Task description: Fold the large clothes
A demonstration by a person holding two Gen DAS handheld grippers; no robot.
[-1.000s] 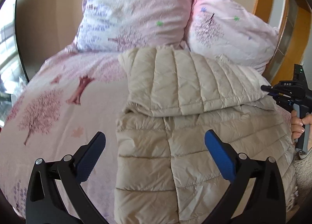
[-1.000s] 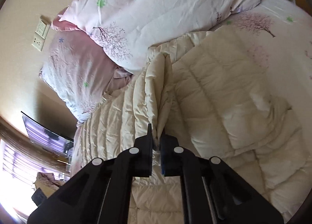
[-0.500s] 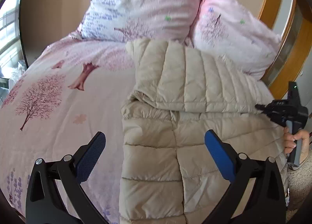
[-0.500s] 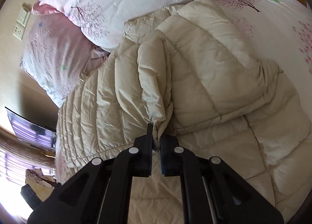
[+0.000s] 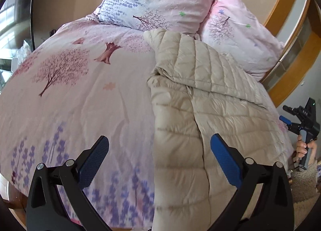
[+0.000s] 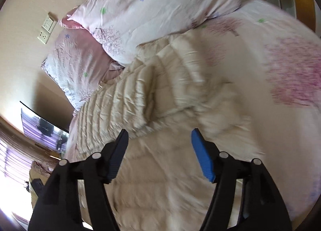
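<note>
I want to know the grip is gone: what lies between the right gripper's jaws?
Nothing is pinched. In the right wrist view the right gripper, its jaws having just been opening, stands spread above the beige down jacket, which shows through the gap.

This is a bedroom in a home. A big bed [image 5: 80,100] has a pink tree cover, with two soft pillows [image 5: 160,0] at its head by the wall.

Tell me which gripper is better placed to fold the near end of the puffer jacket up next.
Probably the left gripper: it is open, with its fingers over the jacket's unfolded near end. The right gripper has just opened, nothing between its fingers, beside the folded sleeve at the far edge.
</note>
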